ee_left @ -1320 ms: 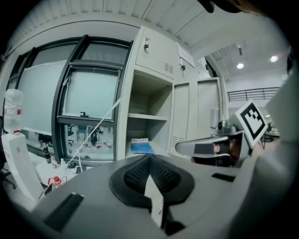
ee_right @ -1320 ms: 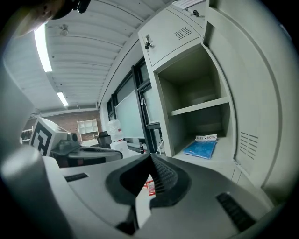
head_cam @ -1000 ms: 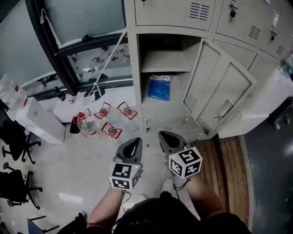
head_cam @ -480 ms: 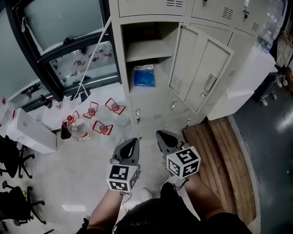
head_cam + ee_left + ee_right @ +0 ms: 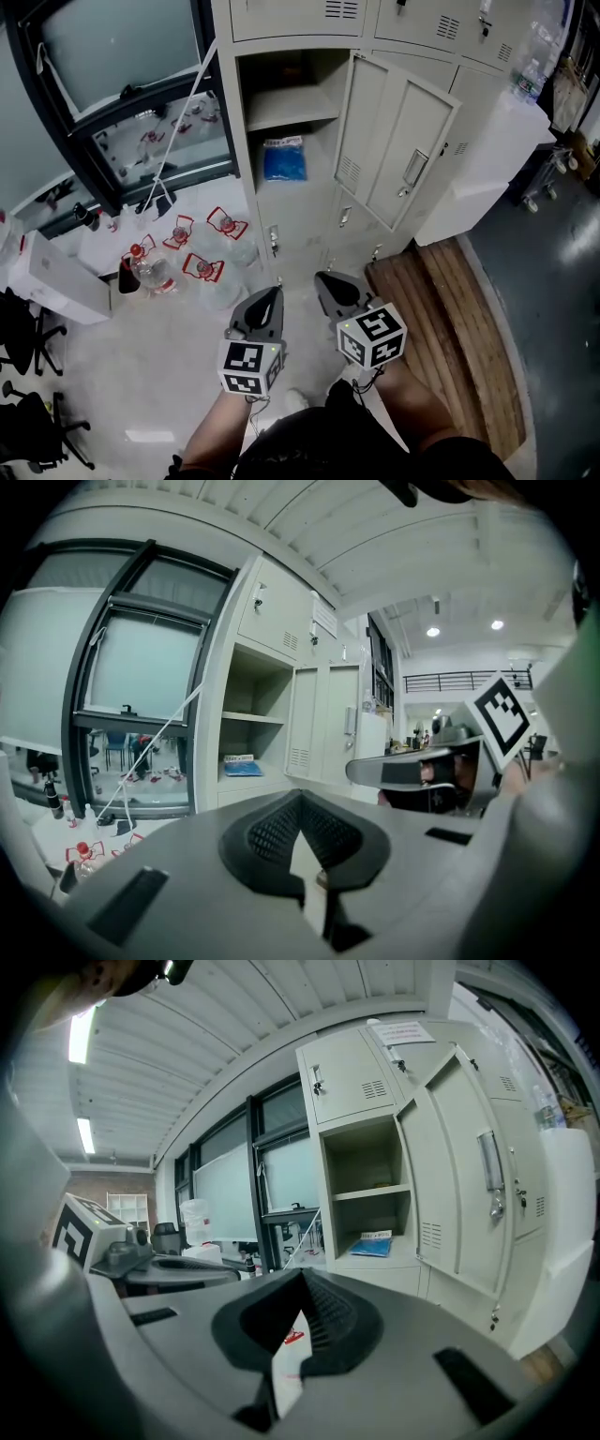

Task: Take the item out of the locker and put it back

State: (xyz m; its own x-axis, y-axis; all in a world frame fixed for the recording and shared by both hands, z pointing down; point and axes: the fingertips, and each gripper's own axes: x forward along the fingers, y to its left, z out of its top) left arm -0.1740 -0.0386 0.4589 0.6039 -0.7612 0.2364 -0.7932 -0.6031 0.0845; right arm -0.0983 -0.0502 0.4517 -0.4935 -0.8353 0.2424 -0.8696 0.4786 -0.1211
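Note:
The locker [image 5: 286, 112] stands open, its door [image 5: 394, 150] swung out to the right. A blue packet [image 5: 284, 159] lies on the lower compartment's floor, under an empty shelf. It also shows in the left gripper view as the blue packet [image 5: 242, 768] and in the right gripper view as the blue packet [image 5: 373, 1245]. My left gripper [image 5: 267, 302] and right gripper [image 5: 326, 284] are held side by side over the floor, well short of the locker. Both are shut with nothing between the jaws. The left gripper [image 5: 300, 799] and right gripper [image 5: 302, 1283] point toward the locker.
Several large water bottles with red handles [image 5: 202, 248] stand on the floor left of the locker. A white box [image 5: 56, 272] and office chairs [image 5: 23, 337] lie further left. A wooden platform [image 5: 441, 319] runs along the right. A white cord [image 5: 178, 122] hangs across the window.
The head view has swung to the right, so the locker and bottles sit further left in the picture. Both grippers stay shut and side by side, hardly moved.

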